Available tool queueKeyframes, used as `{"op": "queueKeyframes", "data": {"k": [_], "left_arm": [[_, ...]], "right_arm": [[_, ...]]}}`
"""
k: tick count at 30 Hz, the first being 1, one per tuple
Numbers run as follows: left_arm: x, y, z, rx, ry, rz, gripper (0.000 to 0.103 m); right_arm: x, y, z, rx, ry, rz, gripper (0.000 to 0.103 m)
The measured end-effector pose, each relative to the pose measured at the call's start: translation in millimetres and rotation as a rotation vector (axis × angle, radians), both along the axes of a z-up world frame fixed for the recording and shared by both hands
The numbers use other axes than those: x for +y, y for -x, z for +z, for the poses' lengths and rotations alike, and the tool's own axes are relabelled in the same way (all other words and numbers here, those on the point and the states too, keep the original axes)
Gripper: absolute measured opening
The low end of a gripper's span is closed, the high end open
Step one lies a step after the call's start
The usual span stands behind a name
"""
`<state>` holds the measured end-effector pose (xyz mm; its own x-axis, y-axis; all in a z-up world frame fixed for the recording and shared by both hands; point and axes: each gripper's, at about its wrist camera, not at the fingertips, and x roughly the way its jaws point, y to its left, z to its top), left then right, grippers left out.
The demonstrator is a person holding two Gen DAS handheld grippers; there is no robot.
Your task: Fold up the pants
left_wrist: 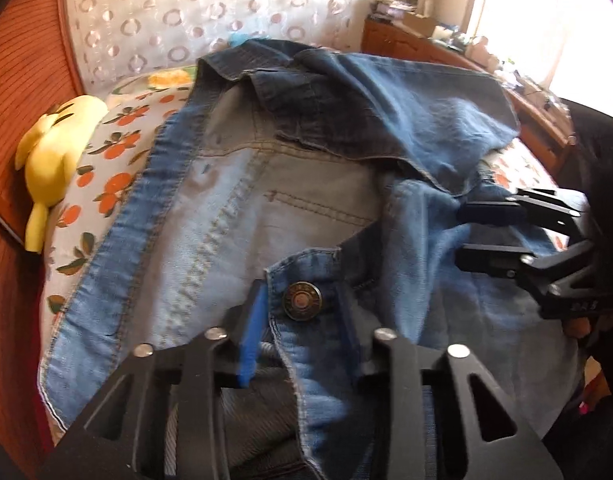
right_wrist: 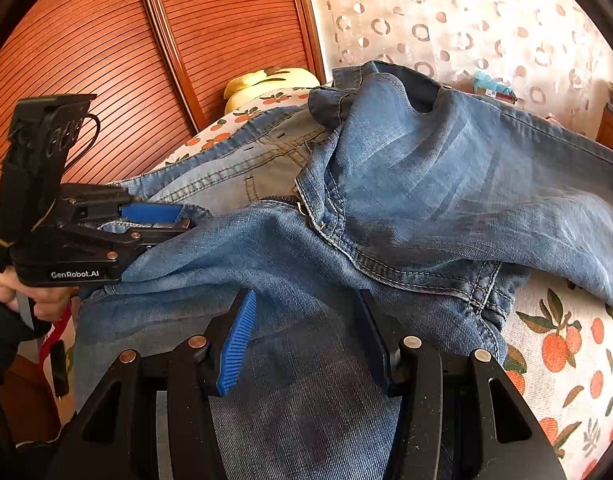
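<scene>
The jeans (right_wrist: 406, 208) lie crumpled on the bed (right_wrist: 566, 344). Left tongs (left_wrist: 302, 312) are parted around the waistband button (left_wrist: 301, 301). Right tongs (right_wrist: 302, 328) are released, denim between them; the legs spread toward 2 o'clock.

One pair of jeans (left_wrist: 306, 184); two grippers (left (left_wrist: 302, 336), right (right_wrist: 306, 340)); one yellow plush toy (left_wrist: 54, 152).
</scene>
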<state>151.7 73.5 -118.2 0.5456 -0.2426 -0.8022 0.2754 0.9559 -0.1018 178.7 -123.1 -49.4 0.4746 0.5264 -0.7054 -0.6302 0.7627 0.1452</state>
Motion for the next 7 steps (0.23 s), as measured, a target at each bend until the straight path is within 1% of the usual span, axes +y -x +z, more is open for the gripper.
{"op": "queueKeyframes", "data": {"k": [2, 4, 7], "left_arm": [[-4.1, 2.2, 0.1, -0.01, -0.007, -0.009, 0.023], [-5.7, 2.0, 0.7, -0.014, 0.0, -0.004, 0.02], [-10.3, 6.8, 4.1, -0.035, -0.026, 0.006, 0.019]], "right_arm": [[-0.1, -0.2, -0.1, 0.001, 0.0, 0.0, 0.053], [-0.1, -0.2, -0.1, 0.001, 0.0, -0.001, 0.053], [-0.3, -0.3, -0.1, 0.002, -0.003, -0.001, 0.053]]}}
